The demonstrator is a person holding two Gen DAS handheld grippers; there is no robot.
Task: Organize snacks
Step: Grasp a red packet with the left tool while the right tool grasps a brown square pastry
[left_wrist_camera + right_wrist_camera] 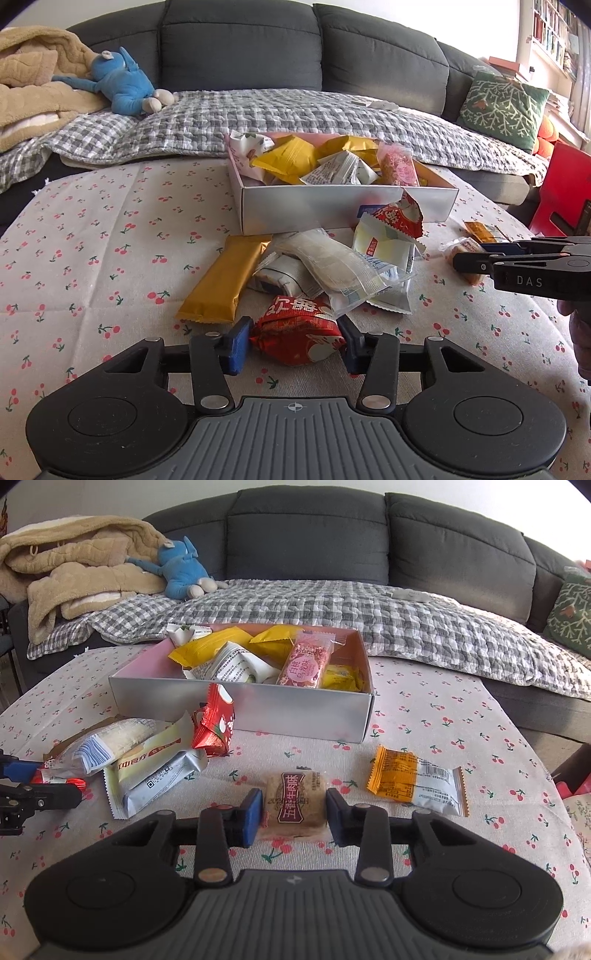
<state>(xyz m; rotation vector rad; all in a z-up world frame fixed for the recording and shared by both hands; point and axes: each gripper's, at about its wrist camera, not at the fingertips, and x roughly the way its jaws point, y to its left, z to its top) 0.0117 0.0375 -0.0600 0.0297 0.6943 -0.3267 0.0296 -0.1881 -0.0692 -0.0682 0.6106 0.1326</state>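
1. Nearest to me, my left gripper (295, 345) has its jaws narrowed onto a red snack packet (297, 334). The blue pads touch its crinkled sides, so I judge this a grip, though the packet rests on the cherry-print surface (92, 240).

2. My right gripper (293, 812) has its jaws drawn in on a brown cake packet (295, 805), one pad at each side of it. It too lies on the surface, not yet lifted.

3. So the step in hand, as I judge it, is the pickup: both packets are caught and neither has left the cloth.

4. Just beyond my left jaws lies the loose pile: a gold bar (227, 278), a clear-wrapped white cake (332, 264) leaning over other packets, and a second red packet (400, 216) resting against the box wall.

5. Right of my right jaws, apart from the pile, lies an orange and white packet (417, 781).

6. Further back stands the silver box (295, 206), open-topped and already part-filled with yellow, white and pink packets. It is where the snacks go.

7. The next move calls for lifting both packets straight up, clear of the pile, then carrying them over the near wall of the box before letting go. The red packet is puffy and could slip, so I should hold firm. I should also keep my two grippers apart over the box.

8. Beyond it is the sofa (240, 44), no part of the job.
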